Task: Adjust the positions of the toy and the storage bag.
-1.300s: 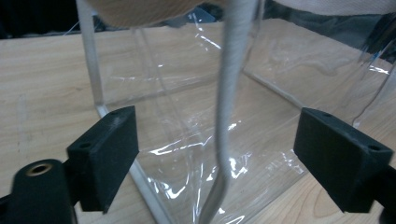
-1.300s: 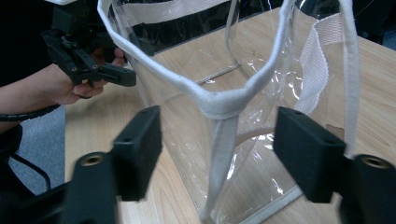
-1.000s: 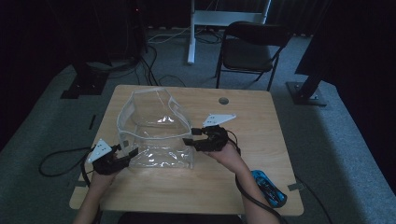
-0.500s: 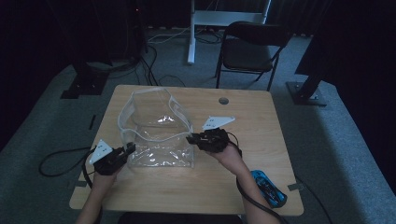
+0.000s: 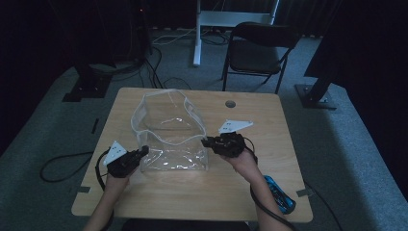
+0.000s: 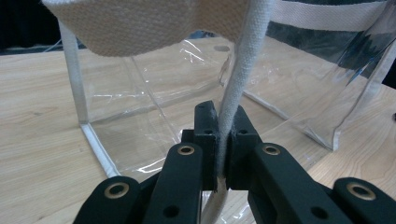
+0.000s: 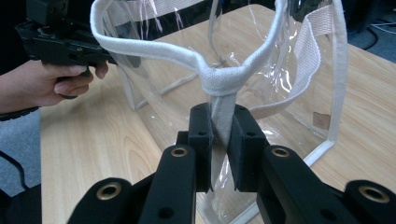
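Both sets of jaws have just closed: the left gripper is clamped on the white trim of the clear bag, the right gripper on its bunched rim. The bag stands open mid-table, between the two hands.

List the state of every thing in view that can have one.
Clear bag: upright on the table, mouth open, empty.
Left gripper: shut on the bag's white trim.
Right gripper: shut on the bunched trim at the opposite corner.
Folding chair: unfolded, unoccupied.
Blue tool: lying flat at the table's edge.
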A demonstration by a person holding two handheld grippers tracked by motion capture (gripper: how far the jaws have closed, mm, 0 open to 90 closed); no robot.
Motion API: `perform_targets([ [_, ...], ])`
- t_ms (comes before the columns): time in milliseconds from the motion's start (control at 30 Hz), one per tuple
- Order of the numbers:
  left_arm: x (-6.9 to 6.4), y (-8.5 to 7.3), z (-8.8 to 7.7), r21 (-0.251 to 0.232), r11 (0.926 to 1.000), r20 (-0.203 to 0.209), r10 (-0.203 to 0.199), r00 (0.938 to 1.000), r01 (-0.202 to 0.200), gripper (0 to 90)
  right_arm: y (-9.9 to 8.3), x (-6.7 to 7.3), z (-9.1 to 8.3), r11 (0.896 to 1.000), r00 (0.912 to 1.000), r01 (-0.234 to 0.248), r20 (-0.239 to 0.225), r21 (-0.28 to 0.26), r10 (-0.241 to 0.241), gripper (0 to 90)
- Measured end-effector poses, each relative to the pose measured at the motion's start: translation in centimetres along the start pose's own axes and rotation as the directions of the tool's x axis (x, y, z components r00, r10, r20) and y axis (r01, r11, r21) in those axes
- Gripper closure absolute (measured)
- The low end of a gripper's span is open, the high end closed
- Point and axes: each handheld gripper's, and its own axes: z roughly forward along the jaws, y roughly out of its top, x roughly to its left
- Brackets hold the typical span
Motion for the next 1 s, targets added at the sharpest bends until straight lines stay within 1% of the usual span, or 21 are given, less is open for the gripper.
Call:
perform_targets([
  [67, -0.3, 0.2, 0.5, 0.004, 1.0, 0.008, 0.005, 1.0, -0.005, 86.6, -0.2, -0.2, -0.4, 1.0, 0.9999, -0.011, 0.007, 0.001, 0.011, 80.2],
  [167, -0.5, 0.4, 0.9, 0.007, 0.9999, 0.016, 0.007, 0.9998, -0.007, 86.7, -0.3, -0.4, -0.8, 1.0, 0.9998, -0.01, 0.018, 0.002, 0.01, 80.3],
  [200, -0.9, 0.5, 1.4, 0.011, 0.9999, 0.024, 0.012, 0.9996, -0.013, 86.7, -0.4, -0.6, -1.0, 1.0, 0.9996, -0.015, 0.022, 0.003, 0.015, 80.3],
  [233, -1.1, 0.6, 1.7, 0.013, 0.9998, 0.029, 0.018, 0.9994, -0.018, 86.7, -0.7, -0.8, -1.5, 1.0, 0.9993, -0.018, 0.032, 0.003, 0.018, 80.3],
  [433, -2.3, 1.1, 3.3, 0.02, 0.9992, 0.062, 0.032, 0.9975, -0.033, 86.8, -1.6, -1.9, -3.3, 0.999, 0.9968, -0.043, 0.068, 0.002, 0.043, 80.3],
  [633, -3.6, 1.6, 5.0, 0.027, 0.9984, 0.108, 0.046, 0.9931, -0.049, 86.8, -2.6, -2.7, -5.2, 0.998, 0.9932, -0.062, 0.099, -0.005, 0.062, 80.3],
  [700, -4.0, 1.8, 5.6, 0.029, 0.998, 0.118, 0.053, 0.9916, -0.057, 86.8, -2.9, -3.0, -5.8, 0.997, 0.9908, -0.073, 0.114, -0.009, 0.073, 80.4],
  [733, -4.2, 1.9, 5.9, 0.028, 0.9981, 0.123, 0.05, 0.9911, -0.054, 86.8, -3.1, -3.2, -6.1, 0.997, 0.9905, -0.078, 0.113, -0.012, 0.079, 80.4],
  [867, -5.2, 2.4, 7.3, 0.036, 0.9967, 0.149, 0.067, 0.9866, -0.073, 86.7, -3.8, -3.8, -7.4, 0.995, 0.9845, -0.096, 0.145, -0.022, 0.099, 80.4],
  [1000, -6.2, 2.8, 8.6, 0.037, 0.9961, 0.174, 0.073, 0.982, -0.08, 86.8, -4.3, -4.4, -8.7, 0.993, 0.9793, -0.115, 0.164, -0.032, 0.119, 80.4],
])
